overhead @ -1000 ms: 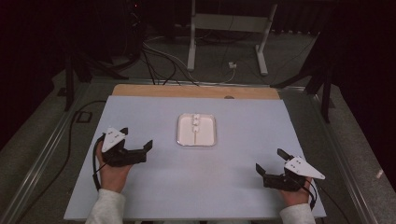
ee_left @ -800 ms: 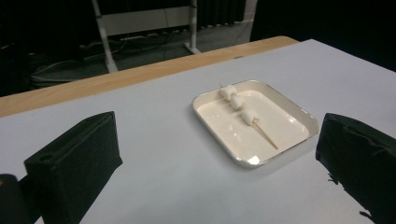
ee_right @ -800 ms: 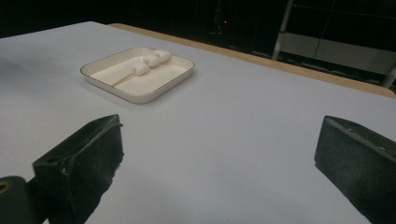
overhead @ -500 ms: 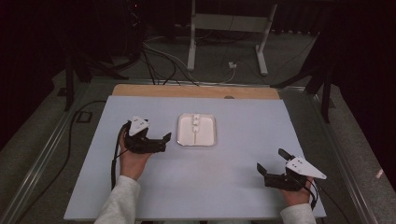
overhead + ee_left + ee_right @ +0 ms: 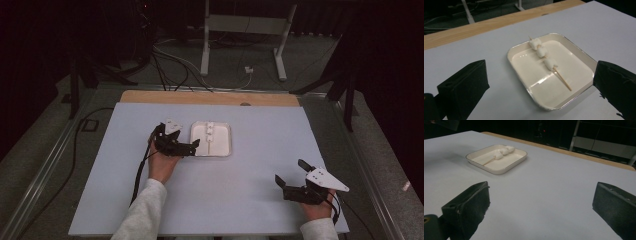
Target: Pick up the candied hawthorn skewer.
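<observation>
Tray (image 5: 584,58) mid-table, just ahead of L gripper (image 5: 192,146), jaws spread wide, nothing held. R gripper (image 5: 291,176) well apart near front right, also released. One skewer (image 5: 562,80), three marshmallows (image 5: 542,52), in tray.

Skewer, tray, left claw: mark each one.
skewer (image 5: 561,79), left gripper view, on the bare stick below the marshmallows.
tray (image 5: 517,66), left gripper view, on its left wall.
left claw (image 5: 194,146), high view, midway between its fingertips, beside the tray's left edge.
</observation>
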